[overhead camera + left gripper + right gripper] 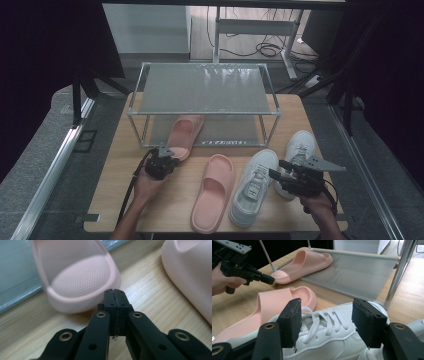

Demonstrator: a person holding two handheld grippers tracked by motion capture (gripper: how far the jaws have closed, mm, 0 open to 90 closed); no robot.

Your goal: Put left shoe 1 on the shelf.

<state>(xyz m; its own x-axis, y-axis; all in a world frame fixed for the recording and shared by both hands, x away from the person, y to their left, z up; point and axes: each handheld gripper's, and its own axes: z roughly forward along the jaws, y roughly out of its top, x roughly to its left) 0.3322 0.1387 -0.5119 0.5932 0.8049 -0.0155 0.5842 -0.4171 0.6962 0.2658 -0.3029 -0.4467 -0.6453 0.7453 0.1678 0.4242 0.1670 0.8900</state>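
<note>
High view: wooden table [165, 210] carrying a two-tier metal rack [205, 90], two pink slides and two white sneakers.

Item 1, far slide [184, 134]. Pale pink moulded foam, one wide strap, open toe, finely dimpled footbed, thick rounded rim. Lies flat on the rack's lower shelf, toe end under the top tier, heel end projecting over the shelf's front edge toward the person. In the left gripper view the heel [82, 290] sits just ahead of the jaw tips; whether they touch it cannot be told.

Item 2, left gripper [165, 159]. Black, held in the left hand [147, 185], pointed at the heel of the far slide. Jaws pressed together with nothing between them.

Item 3, near slide [214, 192]. Same pink make, flat on the table between the left gripper and the left sneaker, toe toward the rack.

Item 4, left sneaker [254, 186]. White, laced, lying beside the near slide, toe toward the rack. In the right gripper view its laces [324, 320] lie below the gap between the jaws.

Item 5, right sneaker [299, 147]. White, at the table's right side, partly covered by the right gripper.

Item 6, right gripper [277, 172]. Black with grey plate, held in the right hand [320, 205]. Jaws spread wide above the left sneaker, pads clear of it.
</note>
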